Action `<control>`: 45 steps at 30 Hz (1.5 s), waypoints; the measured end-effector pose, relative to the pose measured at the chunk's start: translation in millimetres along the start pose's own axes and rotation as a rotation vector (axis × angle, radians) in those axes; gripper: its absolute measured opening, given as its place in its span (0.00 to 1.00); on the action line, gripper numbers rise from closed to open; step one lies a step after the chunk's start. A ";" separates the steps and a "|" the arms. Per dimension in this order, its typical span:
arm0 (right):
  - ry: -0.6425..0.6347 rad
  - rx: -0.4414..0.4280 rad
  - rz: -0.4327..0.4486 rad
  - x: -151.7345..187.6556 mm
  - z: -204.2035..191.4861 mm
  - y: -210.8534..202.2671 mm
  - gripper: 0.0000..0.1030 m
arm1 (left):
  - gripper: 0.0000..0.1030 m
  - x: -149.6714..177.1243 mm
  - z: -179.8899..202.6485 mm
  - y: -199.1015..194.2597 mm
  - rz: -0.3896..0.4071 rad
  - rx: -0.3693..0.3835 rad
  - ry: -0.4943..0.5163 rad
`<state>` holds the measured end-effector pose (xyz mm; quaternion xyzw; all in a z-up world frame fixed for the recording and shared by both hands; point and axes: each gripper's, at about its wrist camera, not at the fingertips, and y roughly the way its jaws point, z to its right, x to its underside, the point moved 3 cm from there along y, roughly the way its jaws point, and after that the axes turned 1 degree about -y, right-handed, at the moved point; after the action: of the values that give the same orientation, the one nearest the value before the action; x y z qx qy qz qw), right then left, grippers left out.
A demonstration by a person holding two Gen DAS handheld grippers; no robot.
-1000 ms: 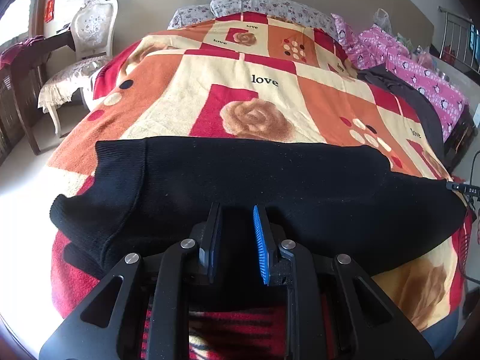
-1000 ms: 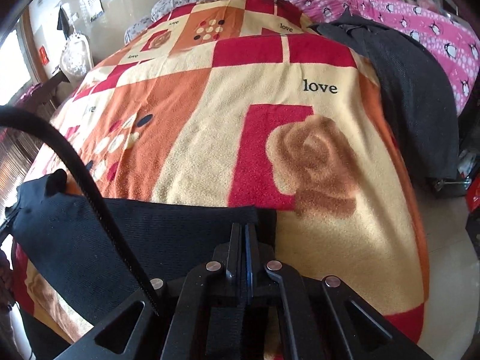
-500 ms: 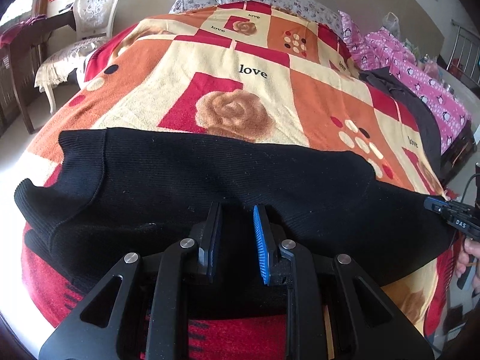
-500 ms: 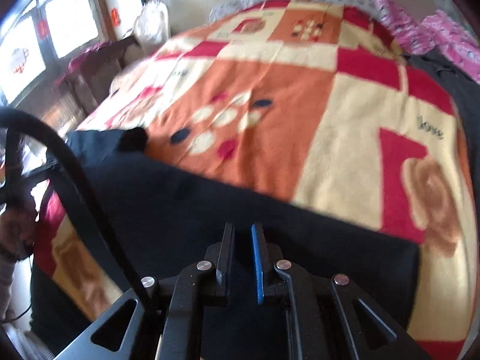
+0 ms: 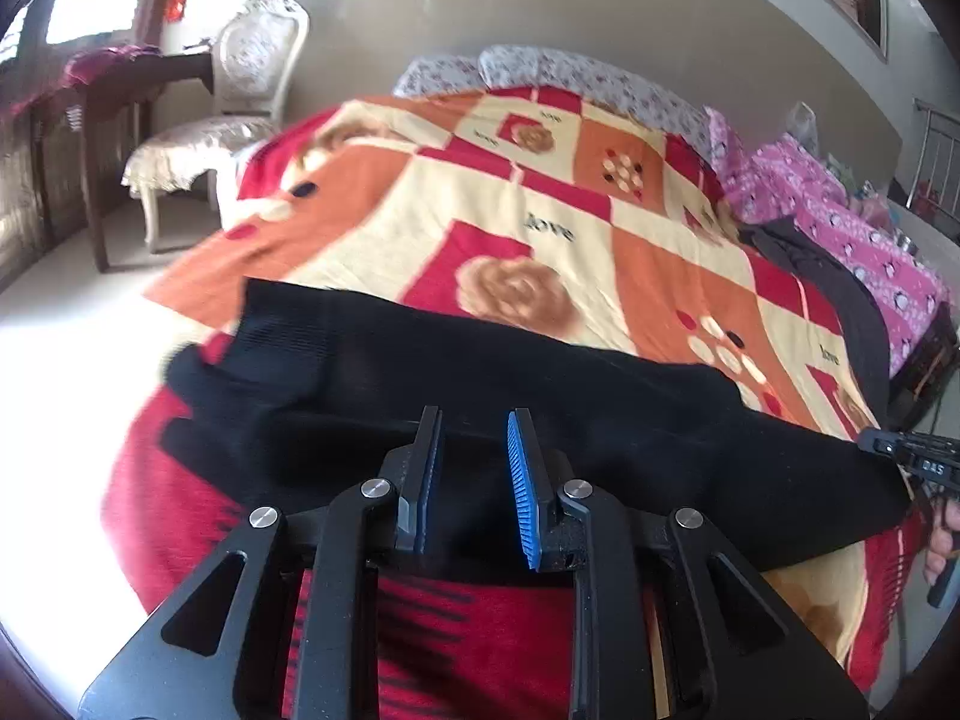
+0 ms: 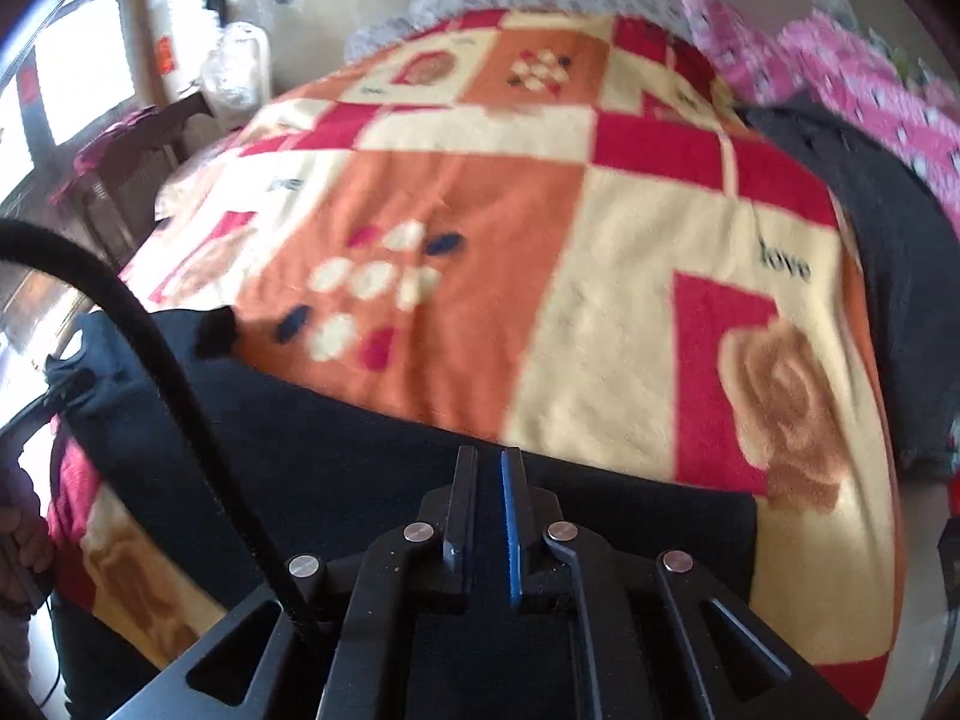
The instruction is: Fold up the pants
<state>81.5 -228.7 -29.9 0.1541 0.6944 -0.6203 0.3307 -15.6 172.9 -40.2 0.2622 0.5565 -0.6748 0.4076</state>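
At the far left a chair (image 5: 240, 78) stands clear of the bed and plays no part. The pants (image 5: 540, 396) lie as one long black band across the near edge of the blanket (image 5: 540, 228), waistband to the left and legs running right. They sit close to the person, so both ends can be reached without leaning over the bed.

The left gripper (image 5: 474, 456) sits over the band's near edge toward the waist end. Its jaws are only slightly apart, with black cloth filling the gap. The right wrist view shows that end drawn up to it, so it seems to pinch a thick bunch of fabric.

The right gripper (image 6: 487, 480) is at the leg end, its jaws closed to a thin slit over cloth. From the left wrist view the corner of the pants pulls up to its tip, which reads as a grip.

Holding both ends probably serves to tension the band flat before one end is carried over the other. A cable (image 6: 150, 348) arcs across the right view, well above the fabric. A dark garment (image 5: 840, 288) lies at the bed's right side, well apart.
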 end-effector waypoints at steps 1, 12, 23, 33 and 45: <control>-0.029 -0.043 0.016 0.1 -15.3 -5.6 0.05 | 0.19 -0.2 -10.6 -6.6 0.026 -0.032 -0.004; -0.133 -0.120 -0.027 21.0 -50.5 28.0 0.14 | 0.19 9.6 -61.7 -33.3 0.058 0.010 -0.148; -0.178 -0.094 0.089 30.5 -59.1 27.2 0.20 | 0.19 -2.7 -74.6 -9.5 0.036 -0.071 -0.100; -0.168 -0.100 0.147 33.8 -58.9 25.2 0.21 | 0.22 -22.4 -58.2 -22.4 0.067 -0.078 -0.013; -0.152 -0.121 0.170 36.1 -54.7 25.0 0.23 | 0.26 3.5 -65.7 23.6 -0.019 -0.179 0.002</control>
<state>56.0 -178.5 -71.7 0.1447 0.6879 -0.5569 0.4423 -4.1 234.3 -71.7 0.2202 0.6174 -0.6259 0.4226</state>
